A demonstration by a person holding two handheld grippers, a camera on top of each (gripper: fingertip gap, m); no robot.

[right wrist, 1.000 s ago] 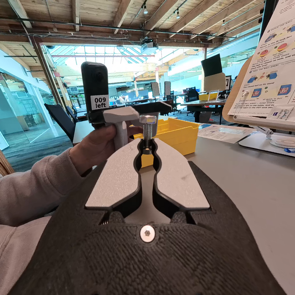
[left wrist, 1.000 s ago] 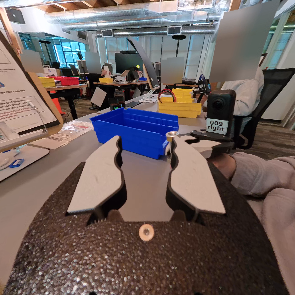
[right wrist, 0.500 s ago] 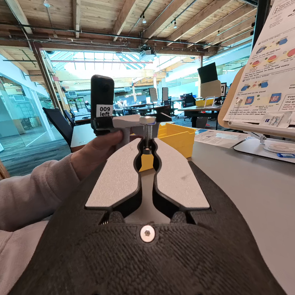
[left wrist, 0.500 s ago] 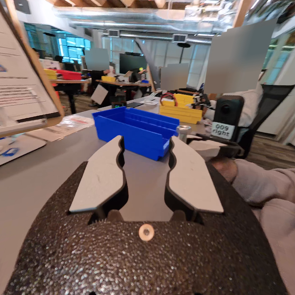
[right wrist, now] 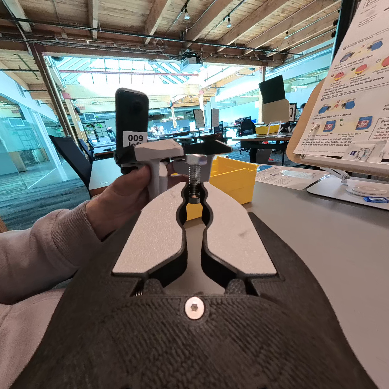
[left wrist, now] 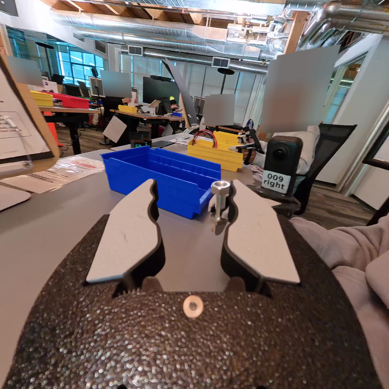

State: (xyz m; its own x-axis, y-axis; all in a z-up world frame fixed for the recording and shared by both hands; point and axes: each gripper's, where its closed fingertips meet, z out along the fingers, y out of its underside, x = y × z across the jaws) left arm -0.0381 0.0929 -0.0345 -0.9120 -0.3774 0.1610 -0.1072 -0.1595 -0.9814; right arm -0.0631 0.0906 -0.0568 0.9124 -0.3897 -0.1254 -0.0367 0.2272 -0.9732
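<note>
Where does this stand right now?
In hand: the right tongs are shut on an upright silver hex-head bolt. The left tongs are open beside its head, not gripping. The blue plastic bin looks empty as far as visible.

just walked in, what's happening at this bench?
A person holds a two-finger gripper in each hand over a grey table. The right gripper is clamped low on the threaded shank of a silver bolt, holding it upright, head on top. The left gripper is wide open and grips nothing; the bolt stands just inside its right finger. A blue bin sits beyond the left gripper, a yellow bin beyond the right.
</note>
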